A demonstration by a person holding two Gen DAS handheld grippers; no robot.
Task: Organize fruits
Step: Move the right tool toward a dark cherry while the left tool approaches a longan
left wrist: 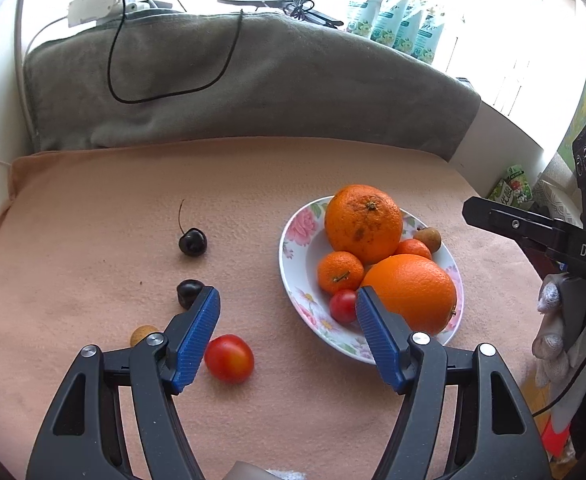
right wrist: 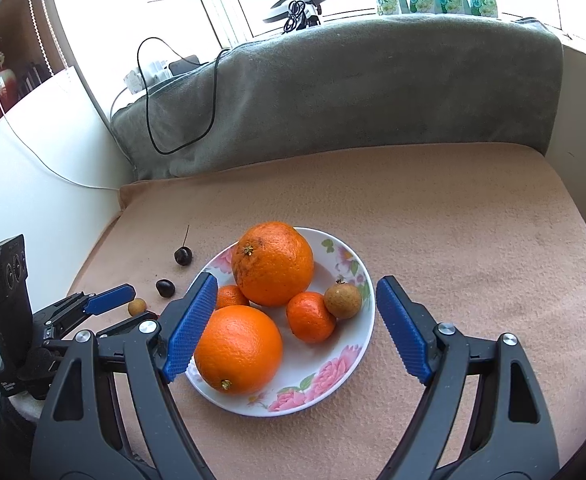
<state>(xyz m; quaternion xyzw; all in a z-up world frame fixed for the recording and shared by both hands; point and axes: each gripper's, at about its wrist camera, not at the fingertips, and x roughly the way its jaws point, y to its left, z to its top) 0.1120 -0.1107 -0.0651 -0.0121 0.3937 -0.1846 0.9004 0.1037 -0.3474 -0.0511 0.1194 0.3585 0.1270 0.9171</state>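
Left wrist view: the left gripper (left wrist: 287, 300) gapes empty over the cloth (left wrist: 93, 200); a tomato (left wrist: 229, 358) lies beside its left finger. Right wrist view: the right gripper (right wrist: 297, 292) stands apart, empty, above the plate (right wrist: 333, 364) of oranges (right wrist: 239, 349).

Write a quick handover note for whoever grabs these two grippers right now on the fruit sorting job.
Left gripper: open, empty, over the cloth beside the plate.
Right gripper: open, empty, above the plate.
Floral plate already holds two big oranges, two small mandarins, one brown longan and one cherry tomato.
Still loose on the peach cloth: a stemmed cherry, a second dark cherry, a small longan and a red tomato.
Left to do: probably move those four onto the plate, the nearest tomato first.
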